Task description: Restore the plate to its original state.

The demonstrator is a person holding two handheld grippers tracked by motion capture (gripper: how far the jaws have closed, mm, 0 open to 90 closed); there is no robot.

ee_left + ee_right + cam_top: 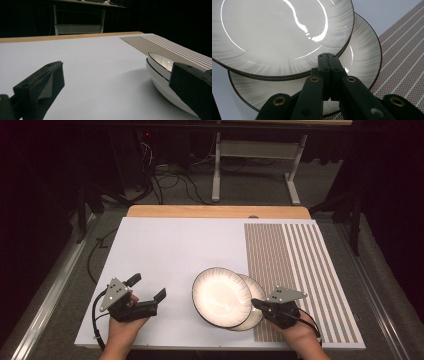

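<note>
Pressing its jaws fully together, the right gripper [258, 304] has its tips over the lower plate [254, 312], at the rim of the upper plate [221, 296] stacked on it; nothing lies in either. The left gripper [148, 288] stands wide open, holding nothing, on the white mat [170, 245], well apart.

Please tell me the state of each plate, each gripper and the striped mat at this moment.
upper plate: lies partly on the lower plate, shifted left
lower plate: partly covered, overlaps the mat's edge
left gripper: open, holds nothing
right gripper: shut, tips over the lower plate
striped mat: flat
</note>
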